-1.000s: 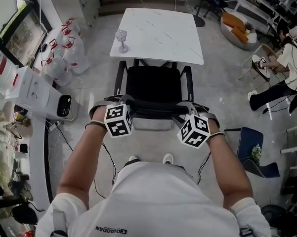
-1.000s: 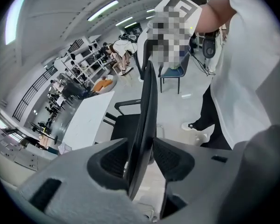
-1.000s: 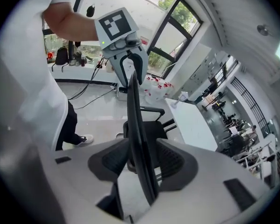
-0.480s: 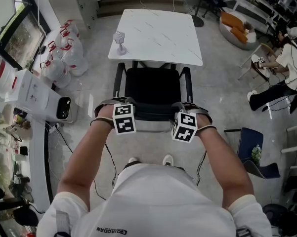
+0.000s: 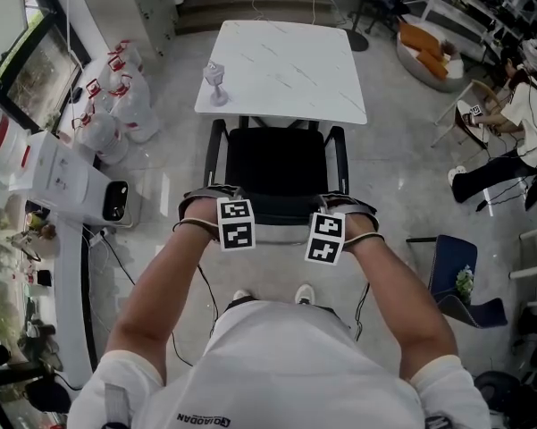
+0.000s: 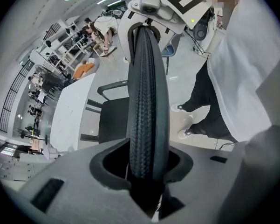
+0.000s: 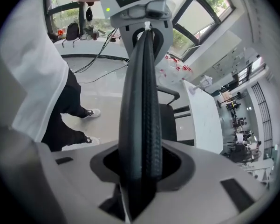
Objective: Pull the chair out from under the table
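Note:
A black chair (image 5: 277, 164) stands with its seat front tucked under the white table (image 5: 286, 61). Both grippers straddle the top edge of its backrest (image 5: 281, 207). My left gripper (image 5: 218, 198) is at the backrest's left end, my right gripper (image 5: 343, 204) at its right end. In the left gripper view the ribbed backrest edge (image 6: 146, 101) runs down into the notch of my left gripper (image 6: 146, 171). The right gripper view shows the backrest edge (image 7: 140, 101) inside my right gripper (image 7: 140, 171). Both pairs of jaws are closing, with dark gaps beside the edge.
A small stemmed object (image 5: 216, 80) stands at the table's near left corner. White bags (image 5: 116, 96) and a white appliance (image 5: 71, 181) lie left of the chair. A blue chair (image 5: 460, 275) and a seated person (image 5: 509, 123) are at the right. My shoes (image 5: 268, 293) are behind the chair.
Both grippers have come down onto the backrest's top edge and drawn closer together. The chair and table have not moved.

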The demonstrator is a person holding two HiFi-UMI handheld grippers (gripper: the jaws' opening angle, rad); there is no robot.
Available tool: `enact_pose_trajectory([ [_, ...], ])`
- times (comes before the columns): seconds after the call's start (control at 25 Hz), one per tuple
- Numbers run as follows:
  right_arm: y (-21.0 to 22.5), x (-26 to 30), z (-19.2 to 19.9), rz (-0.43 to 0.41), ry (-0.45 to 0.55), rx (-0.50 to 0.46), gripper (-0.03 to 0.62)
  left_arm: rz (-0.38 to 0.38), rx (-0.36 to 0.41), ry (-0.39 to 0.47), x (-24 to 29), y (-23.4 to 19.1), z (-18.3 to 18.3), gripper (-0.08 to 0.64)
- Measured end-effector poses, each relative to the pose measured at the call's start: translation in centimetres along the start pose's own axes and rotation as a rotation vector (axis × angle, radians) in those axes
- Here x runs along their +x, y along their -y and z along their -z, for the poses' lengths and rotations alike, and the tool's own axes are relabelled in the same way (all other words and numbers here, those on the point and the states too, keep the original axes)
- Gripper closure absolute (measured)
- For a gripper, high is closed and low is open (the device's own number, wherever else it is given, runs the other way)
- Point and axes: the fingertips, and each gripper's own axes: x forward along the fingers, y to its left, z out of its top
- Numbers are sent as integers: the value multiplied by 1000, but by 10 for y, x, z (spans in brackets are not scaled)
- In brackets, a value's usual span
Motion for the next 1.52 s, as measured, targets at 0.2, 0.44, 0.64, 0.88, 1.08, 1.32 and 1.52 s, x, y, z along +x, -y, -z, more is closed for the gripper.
enact_pose_trajectory([
  [0.2,-3,2,2,-12,-26,-25,497,7,36,-11,1,4,1,451],
  [0.44,-6,3,2,-10,-27,-32,509,5,62,-13,3,7,2,476],
  [0.64,-9,1,1,-1,-23,-29,509,-5,74,-13,3,11,1,489],
  [0.88,-10,0,0,12,-23,-28,509,-11,89,-7,3,12,1,494],
  [1.08,-14,-3,-1,40,-28,-31,508,-16,92,-8,1,19,1,496],
  [1.32,-28,-9,1,65,-35,-30,507,-30,95,-11,-3,32,-2,495],
  [1.52,-47,-15,1,75,-40,-20,507,-64,110,-12,-6,49,-5,497],
])
